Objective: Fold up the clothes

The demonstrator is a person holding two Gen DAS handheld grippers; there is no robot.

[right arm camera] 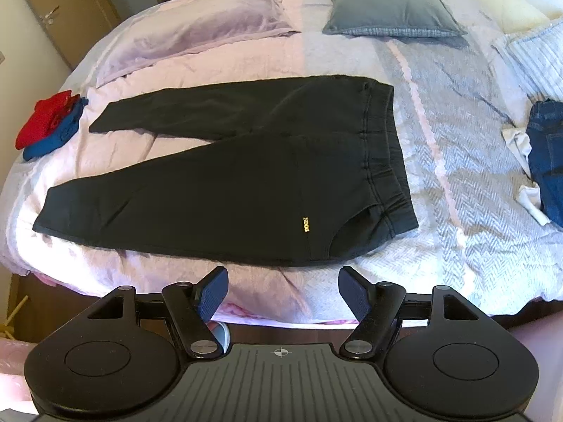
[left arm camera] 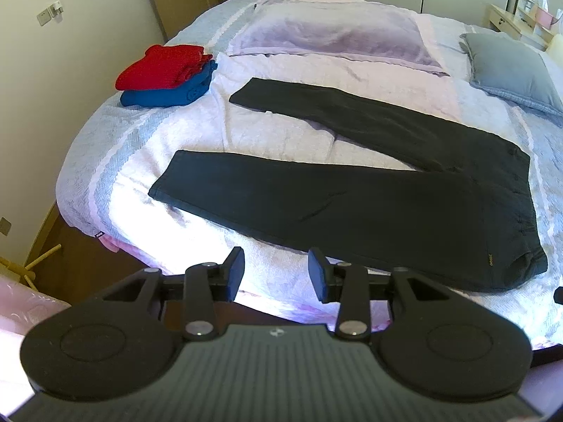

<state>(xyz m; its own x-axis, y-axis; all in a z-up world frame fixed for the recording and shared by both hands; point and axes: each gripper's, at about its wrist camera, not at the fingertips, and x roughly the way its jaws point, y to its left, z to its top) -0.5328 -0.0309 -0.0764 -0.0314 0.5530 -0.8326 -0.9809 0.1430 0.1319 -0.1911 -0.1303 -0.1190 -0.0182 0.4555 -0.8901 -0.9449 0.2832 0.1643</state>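
Observation:
Black trousers (left arm camera: pixel 369 197) lie flat on the bed, legs spread apart toward the left and waistband to the right; they also show in the right wrist view (right arm camera: pixel 246 176). My left gripper (left arm camera: pixel 276 274) is open and empty, held above the bed's near edge in front of the near leg. My right gripper (right arm camera: pixel 283 290) is open and empty, above the near edge just in front of the trousers' hip. A folded red garment (left arm camera: pixel 162 66) lies on a folded blue one (left arm camera: pixel 169 93) at the bed's far left.
The bed (left arm camera: pixel 267 133) has a pale pink and grey-blue cover. A lilac pillow (left arm camera: pixel 330 31) and a grey cushion (left arm camera: pixel 513 70) lie at the far side. Unfolded blue jeans (right arm camera: pixel 545 154) and a white garment (right arm camera: pixel 520 144) lie at the right. A wall and wooden door stand left.

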